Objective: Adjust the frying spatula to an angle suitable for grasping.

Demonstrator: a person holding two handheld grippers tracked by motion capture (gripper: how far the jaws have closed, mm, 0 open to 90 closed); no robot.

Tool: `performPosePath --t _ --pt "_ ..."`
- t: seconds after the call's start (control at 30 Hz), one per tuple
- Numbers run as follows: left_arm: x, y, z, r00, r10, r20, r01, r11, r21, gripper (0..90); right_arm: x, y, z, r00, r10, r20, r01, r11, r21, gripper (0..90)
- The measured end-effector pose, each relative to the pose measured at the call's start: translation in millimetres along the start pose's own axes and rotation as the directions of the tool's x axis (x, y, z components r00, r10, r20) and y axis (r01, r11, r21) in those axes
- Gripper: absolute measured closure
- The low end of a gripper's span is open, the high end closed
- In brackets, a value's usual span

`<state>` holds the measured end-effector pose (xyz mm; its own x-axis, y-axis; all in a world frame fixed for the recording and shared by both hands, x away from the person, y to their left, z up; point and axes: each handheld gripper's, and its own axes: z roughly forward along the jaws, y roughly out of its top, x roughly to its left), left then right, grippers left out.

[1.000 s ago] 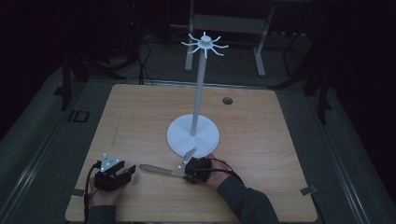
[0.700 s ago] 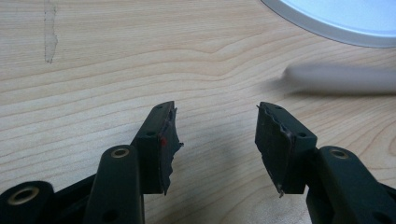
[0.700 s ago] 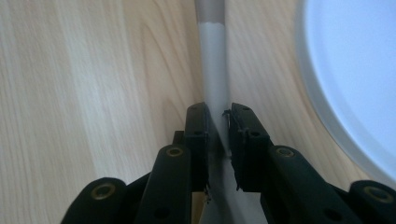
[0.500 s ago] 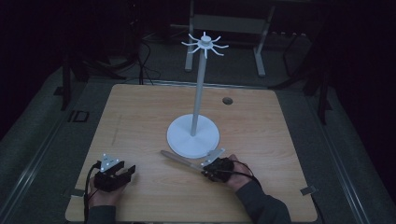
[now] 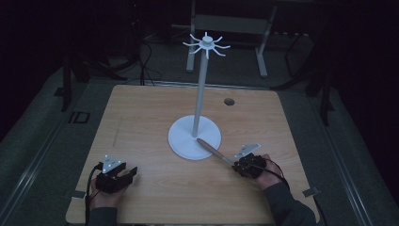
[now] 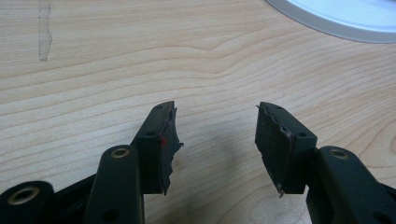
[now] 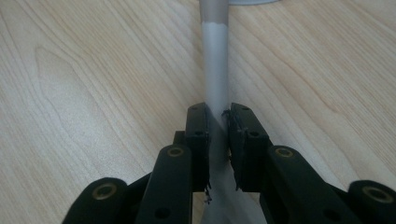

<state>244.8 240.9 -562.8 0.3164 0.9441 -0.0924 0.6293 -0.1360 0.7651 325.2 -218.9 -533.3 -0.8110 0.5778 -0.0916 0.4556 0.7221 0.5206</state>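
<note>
A white stand has a round base (image 5: 188,141) and a tall pole (image 5: 201,89) topped by a ring of hooks (image 5: 206,44). It stands mid-table. My right gripper (image 5: 236,165) is at the front right of the base, shut on a long grey utensil (image 5: 214,150) whose far end reaches over the base's rim. In the right gripper view, the jaws (image 7: 217,126) clamp the utensil's shaft (image 7: 215,60). My left gripper (image 5: 131,172) rests at the front left, open with nothing between its fingers (image 6: 215,140). The base's edge (image 6: 336,18) lies ahead of it.
The wooden table (image 5: 141,122) has a small dark hole (image 5: 229,101) at its back right. Dark floor, cables and a metal frame (image 5: 230,23) lie beyond the far edge. Bare wood separates the two grippers along the front.
My right gripper has carried the utensil to the right along the front of the base, and its far end now points back toward the base. The left gripper has stayed put.
</note>
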Motion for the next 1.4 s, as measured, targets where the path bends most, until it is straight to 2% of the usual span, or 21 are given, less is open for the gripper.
performPosePath --t 0.03,0.1,0.2,0.27,0.3,0.37,0.53,0.57,0.63,0.67,0.8,0.87,1.03,1.13,1.2,1.3,1.33,1.4 --pt "0.2 -0.1 -0.2 1.0000 -0.001 0.000 0.001 1.0000 -0.001 48.3 1.1 3.2 2.6 0.9999 -0.011 -0.004 0.011 0.999 0.034 78.1" --pt "0.6 -0.3 -0.5 1.0000 -0.002 0.001 0.002 1.0000 0.000 48.3 1.6 4.1 3.3 0.9999 -0.017 -0.002 0.017 0.999 0.040 78.0" --pt "0.6 -0.2 -0.7 1.0000 -0.004 0.001 0.004 1.0000 -0.001 48.3 -0.9 6.2 5.4 0.9997 -0.002 -0.023 0.003 0.999 0.054 76.4" --pt "0.7 -0.2 -0.6 1.0000 -0.002 0.001 0.002 1.0000 0.000 48.3 -1.5 6.9 4.4 0.9996 0.005 -0.029 -0.003 0.999 0.047 74.9" --pt "0.5 -0.2 0.0 1.0000 -0.002 0.002 0.002 1.0000 0.000 48.3 -2.8 11.0 -0.2 0.9988 0.019 -0.045 -0.018 1.000 0.014 72.9" --pt "-0.1 0.0 0.5 1.0000 0.000 0.001 0.000 1.0000 0.002 48.2 -3.1 16.3 -3.8 0.9989 0.024 -0.041 -0.024 1.000 0.002 71.2" --pt "-0.9 0.4 0.9 1.0000 0.004 0.002 -0.004 1.0000 0.004 48.2 -2.1 31.4 -4.6 0.9990 0.011 -0.044 -0.011 1.000 -0.012 69.5" --pt "-0.8 0.4 1.0 1.0000 0.004 0.002 -0.004 1.0000 0.003 48.1 -0.4 39.6 0.1 0.9987 0.006 -0.050 -0.007 1.000 -0.006 68.2" --pt "-0.7 0.5 1.0 1.0000 0.003 0.002 -0.003 1.0000 0.003 48.1 -0.2 42.1 2.2 0.9986 0.003 -0.052 -0.003 1.000 -0.001 68.2" --pt "-0.6 0.6 0.8 1.0000 0.002 0.002 -0.002 1.0000 0.001 48.1 1.5 48.5 9.8 0.9985 -0.004 -0.055 0.005 1.000 0.017 66.8" --pt "-0.6 0.6 0.8 1.0000 0.002 0.003 -0.002 1.0000 0.001 48.1 3.3 54.1 19.5 0.9982 -0.010 -0.059 0.012 0.999 0.036 66.3" --pt "-0.6 0.7 0.8 1.0000 0.002 0.003 -0.002 1.0000 0.001 48.1 7.1 58.9 28.8 0.9984 -0.045 -0.034 0.048 0.996 0.077 66.3" --pt "-0.6 0.7 0.9 1.0000 0.003 0.003 -0.003 1.0000 0.001 48.0 4.2 60.7 38.8 0.9994 -0.019 -0.029 0.022 0.993 0.114 67.3" --pt "-0.7 0.8 1.3 1.0000 0.006 0.003 -0.006 1.0000 0.004 48.0 1.4 59.8 40.8 0.9989 0.002 -0.047 0.004 0.994 0.108 68.3" --pt "-0.7 0.8 1.7 1.0000 0.009 0.004 -0.009 0.9999 0.008 47.8 0.0 59.1 40.9 0.9980 0.009 -0.063 -0.003 0.995 0.101 74.2" --pt "-0.7 0.9 1.4 1.0000 0.009 0.003 -0.009 0.9999 0.007 47.8 1.0 58.0 40.3 0.9986 -0.001 -0.053 0.006 0.996 0.094 75.0" --pt "-0.7 0.9 1.7 1.0000 0.009 0.004 -0.009 0.9999 0.008 47.8 2.7 56.9 39.4 0.9995 -0.010 -0.030 0.013 0.996 0.085 75.1" --pt "-1.0 0.8 2.0 0.9999 0.011 0.002 -0.011 0.9999 0.009 47.8 2.4 55.9 37.1 0.9995 -0.009 -0.029 0.011 0.997 0.071 75.2"
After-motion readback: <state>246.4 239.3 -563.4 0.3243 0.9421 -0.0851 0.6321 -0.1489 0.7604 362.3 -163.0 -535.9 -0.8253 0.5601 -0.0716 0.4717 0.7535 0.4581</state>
